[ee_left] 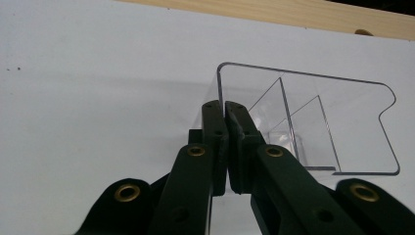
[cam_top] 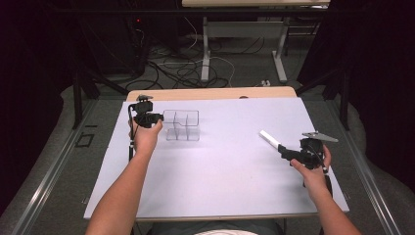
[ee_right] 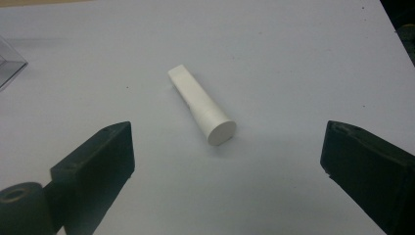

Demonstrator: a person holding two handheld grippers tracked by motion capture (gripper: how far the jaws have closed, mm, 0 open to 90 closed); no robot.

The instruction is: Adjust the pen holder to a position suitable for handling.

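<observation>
Left gripper (ee_left: 225, 110) clamped on clear organizer (ee_left: 313, 122) wall, right gripper (ee_right: 227, 152) spread wide just short of white tube (ee_right: 200, 104); next, probably advancing and closing around it.

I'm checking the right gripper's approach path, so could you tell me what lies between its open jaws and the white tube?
Nothing: in the right gripper view, bare white table separates the right gripper from the white tube, lying just ahead.

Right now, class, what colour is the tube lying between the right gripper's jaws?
White; the tube shows best in the right gripper view.
</observation>
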